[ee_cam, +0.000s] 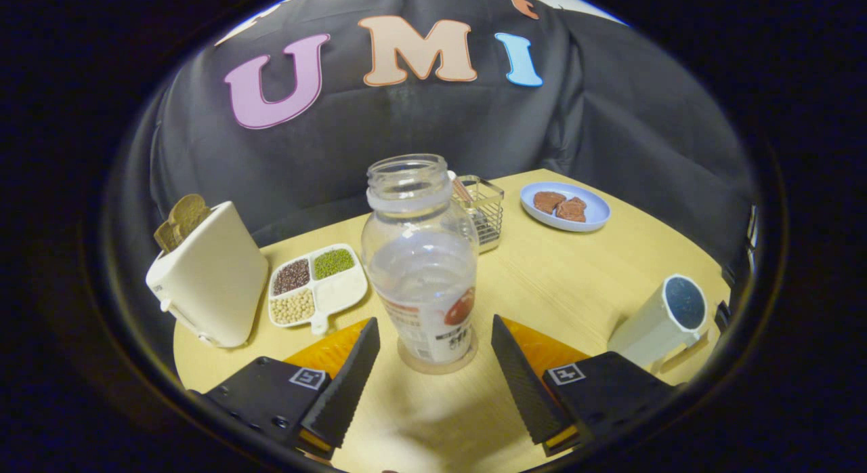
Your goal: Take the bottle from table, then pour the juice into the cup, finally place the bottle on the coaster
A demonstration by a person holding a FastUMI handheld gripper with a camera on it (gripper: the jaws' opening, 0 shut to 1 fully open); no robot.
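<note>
- The clear plastic bottle (421,256) with no cap and a white and red label stands straight up on a round brown coaster (437,362).
- The bottle looks nearly empty.
- The tool (433,337) has its two fingers wide apart. One finger is on each side of the bottle, and neither one touches it.
- The coaster sits on the light wooden surface (562,283), just ahead of the fingers.
- An orange mat (332,351) lies flat on the surface under the fingers.
- Behind the bottle stands a small wire basket (482,215) with something thin poking out of it.
- Beside the bottle, to its left, lies a white tray with four boxes (317,283). Three boxes hold dark, green and pale beans.
- Further left is a white toaster (210,276) with brown bread sticking up from the top.
- Far back on the right sits a pale blue plate (566,206) with two brown pieces of food on it.
- Near the right finger a white cup (660,320) leans to the right. Its inside looks dark.
</note>
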